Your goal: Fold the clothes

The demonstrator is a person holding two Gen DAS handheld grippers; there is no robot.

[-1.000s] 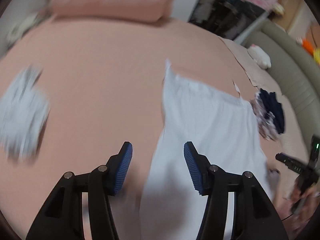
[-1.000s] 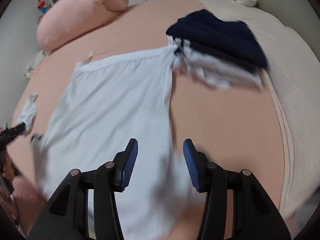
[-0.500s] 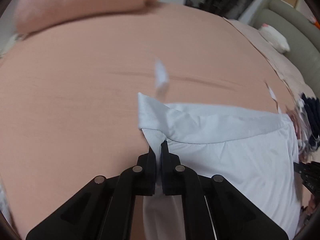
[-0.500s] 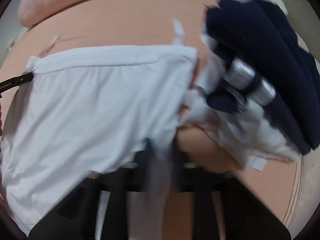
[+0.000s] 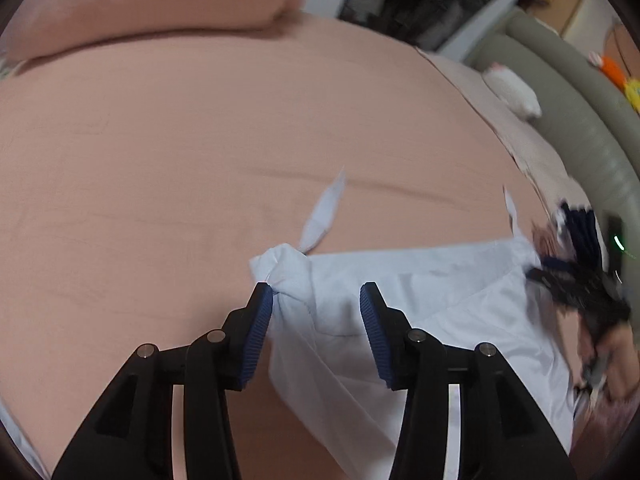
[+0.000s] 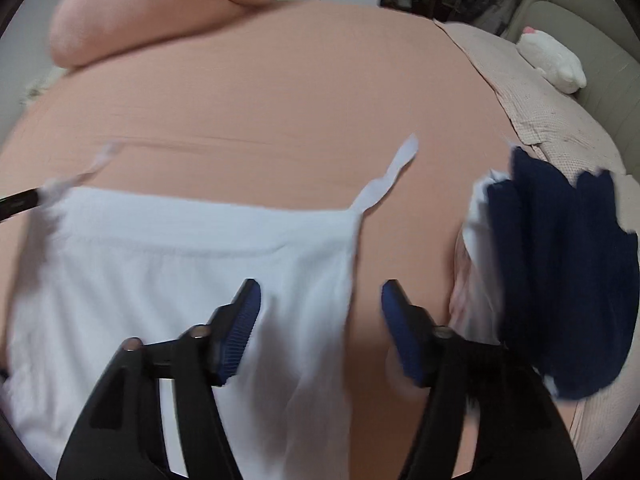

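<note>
Left gripper (image 5: 316, 312) and right gripper (image 6: 320, 312) spread wide, low over white top (image 6: 180, 264), straps toward 12 o'clock.

Bare sheet (image 6: 280, 92) beyond garment (image 6: 180, 264)

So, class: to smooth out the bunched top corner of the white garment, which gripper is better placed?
Left. The left gripper is open around the bunched corner; the right gripper is open at the garment's opposite edge.

A white strappy top (image 6: 192, 264) lies spread flat on the bed. One upper corner is bunched; both straps point away.
</note>
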